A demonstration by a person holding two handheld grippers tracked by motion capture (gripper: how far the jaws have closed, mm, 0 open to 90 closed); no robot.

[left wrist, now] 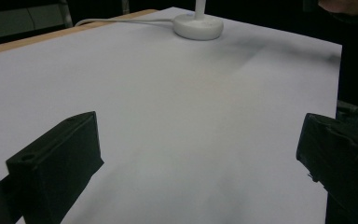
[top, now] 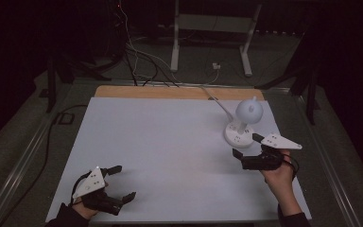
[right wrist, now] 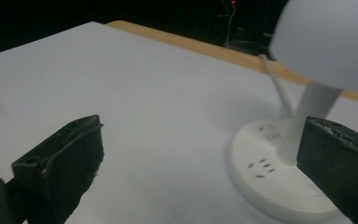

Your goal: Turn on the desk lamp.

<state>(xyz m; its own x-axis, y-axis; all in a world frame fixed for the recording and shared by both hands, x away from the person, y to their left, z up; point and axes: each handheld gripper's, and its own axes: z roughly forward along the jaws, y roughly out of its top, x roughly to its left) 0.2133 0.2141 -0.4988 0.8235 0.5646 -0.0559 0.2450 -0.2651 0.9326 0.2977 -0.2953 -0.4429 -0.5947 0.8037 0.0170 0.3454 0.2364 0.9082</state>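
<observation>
Dark room, white table (top: 170, 142); right gripper (top: 247, 146), jaws apart, nears the lamp (top: 244, 124), probably to reach it; left gripper (top: 123, 182) gapes idle.

Dim room, black surroundings, white table sheet (top: 170, 142) palely lit from above, soft grain, faint shadows, near jaws blurred in both gripper views, lamp shade (right wrist: 331, 42) unfocused.

On the white tabletop (top: 170, 142) stands 1 white lamp (top: 244, 123) near the right edge, toward the far right corner, with 1 round base, 1 stem and 1 dome shade. 1 white cord (top: 215, 101) runs from it off the far edge. 2 grippers are over the tabletop: the left gripper (top: 125, 182) near the near left corner, the right gripper (top: 246, 145) just beside the lamp base, each with 2 black jaws spread apart.
</observation>
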